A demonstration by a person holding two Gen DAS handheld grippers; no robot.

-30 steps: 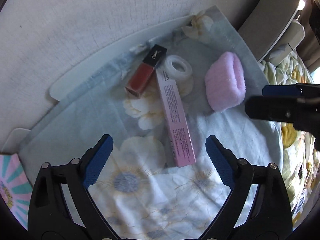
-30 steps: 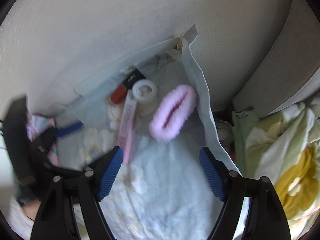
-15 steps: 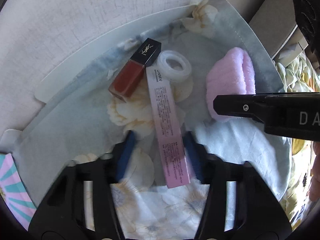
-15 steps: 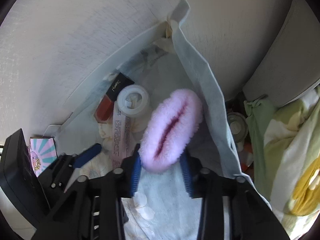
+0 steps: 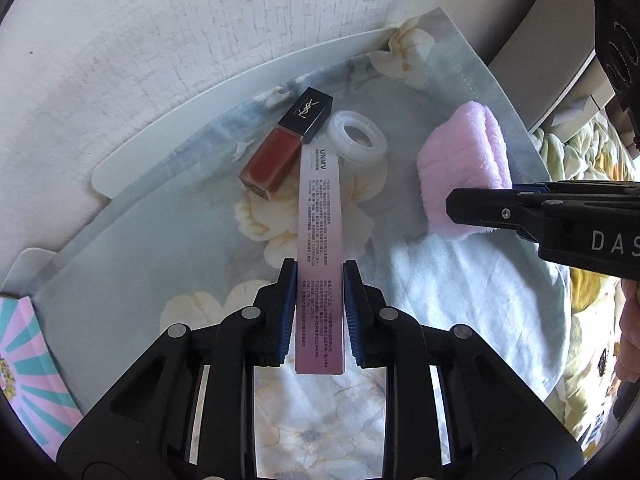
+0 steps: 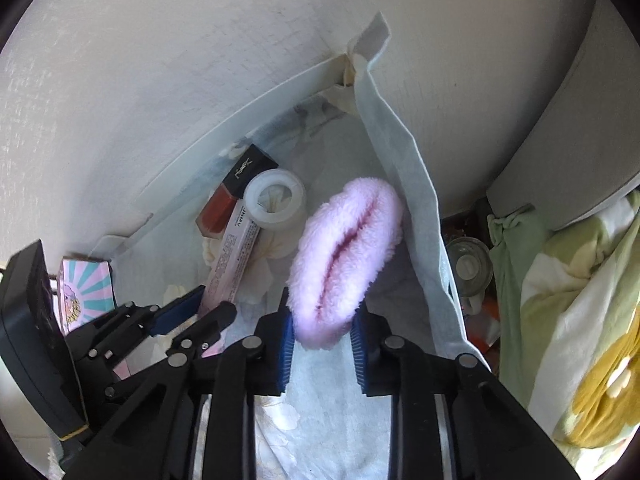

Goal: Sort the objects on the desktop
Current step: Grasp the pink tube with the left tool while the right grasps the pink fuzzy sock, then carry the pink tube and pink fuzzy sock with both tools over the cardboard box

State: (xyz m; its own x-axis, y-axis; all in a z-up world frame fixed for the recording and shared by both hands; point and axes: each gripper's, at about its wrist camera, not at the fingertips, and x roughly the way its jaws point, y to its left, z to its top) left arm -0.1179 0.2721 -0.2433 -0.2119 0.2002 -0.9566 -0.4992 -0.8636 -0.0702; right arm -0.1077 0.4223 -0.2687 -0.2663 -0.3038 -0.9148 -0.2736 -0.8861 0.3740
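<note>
A long pink cosmetic box (image 5: 320, 240) lies lengthwise on the floral cloth (image 5: 460, 292), and my left gripper (image 5: 319, 280) is shut on its near half. Beyond it sit a red lip-gloss bottle with a black cap (image 5: 286, 148) and a white tape roll (image 5: 357, 142). A fluffy pink band (image 6: 344, 256) is squeezed between the blue pads of my right gripper (image 6: 322, 312), which is shut on its near end. The left wrist view shows that band (image 5: 472, 160) at the right, behind the right gripper's black finger (image 5: 500, 210). The left gripper (image 6: 192, 312) shows at the lower left of the right wrist view.
The cloth covers a white tray (image 5: 168, 136) against a pale wall. A pink and teal striped box (image 5: 24, 364) sits at the left edge. Right of the cloth's raised edge (image 6: 412, 184) are a glass jar (image 6: 468, 264) and yellow-green bedding (image 6: 580, 320).
Both grippers went from wide open to shut, the left closing on the pink box and the right on the fluffy band. The right gripper came in closer over the band.
</note>
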